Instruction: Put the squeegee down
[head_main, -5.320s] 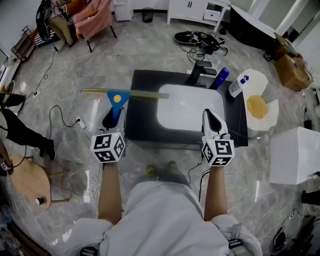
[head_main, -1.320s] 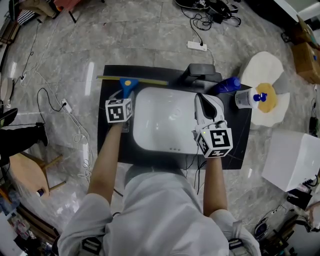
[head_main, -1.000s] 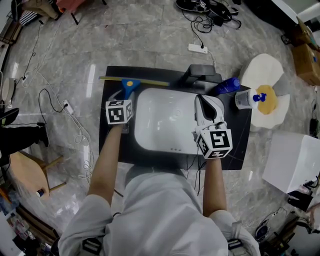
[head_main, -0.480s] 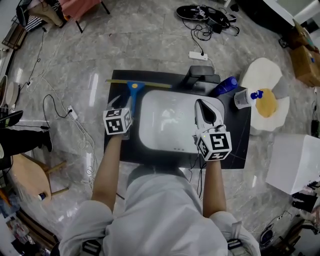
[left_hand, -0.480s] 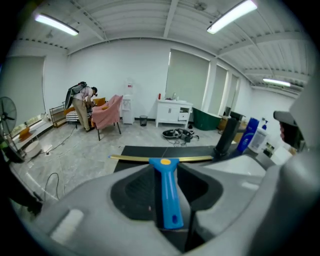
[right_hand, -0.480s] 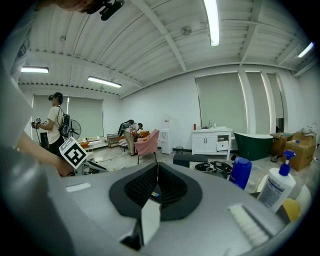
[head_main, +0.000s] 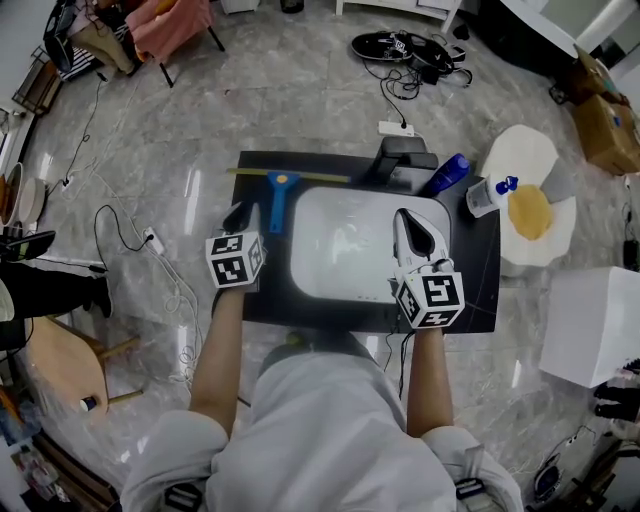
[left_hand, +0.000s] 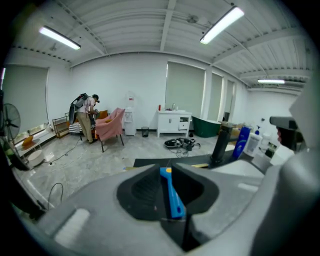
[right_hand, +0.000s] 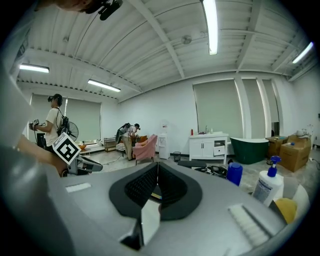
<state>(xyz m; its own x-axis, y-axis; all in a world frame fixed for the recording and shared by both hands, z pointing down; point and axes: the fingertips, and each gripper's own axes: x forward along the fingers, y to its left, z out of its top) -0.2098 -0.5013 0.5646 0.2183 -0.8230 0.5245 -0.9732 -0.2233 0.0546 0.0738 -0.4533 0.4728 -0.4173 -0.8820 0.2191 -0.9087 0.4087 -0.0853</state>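
Observation:
The squeegee (head_main: 279, 195) lies flat on the black counter (head_main: 480, 260), left of the white basin (head_main: 350, 240). Its yellow blade runs along the far edge and its blue handle points toward me. My left gripper (head_main: 243, 213) hovers just left of the handle and apart from it. Its jaws are closing with nothing between them. In the left gripper view the blue handle (left_hand: 170, 196) shows beyond the narrow gap of the left gripper (left_hand: 167, 167). My right gripper (head_main: 407, 220) is over the basin's right side, shut and empty, with the jaws of the right gripper (right_hand: 156, 167) meeting.
A black faucet (head_main: 398, 158), a blue bottle (head_main: 446, 172) and a white pump bottle (head_main: 482, 195) stand at the counter's far right. A white round mat with a yellow pad (head_main: 527, 212) and a white box (head_main: 595, 315) lie to the right. Cables run over the floor.
The left gripper held the squeegee in the air, set it on the counter, let go and drew back and up. The right gripper also pulled back a little.

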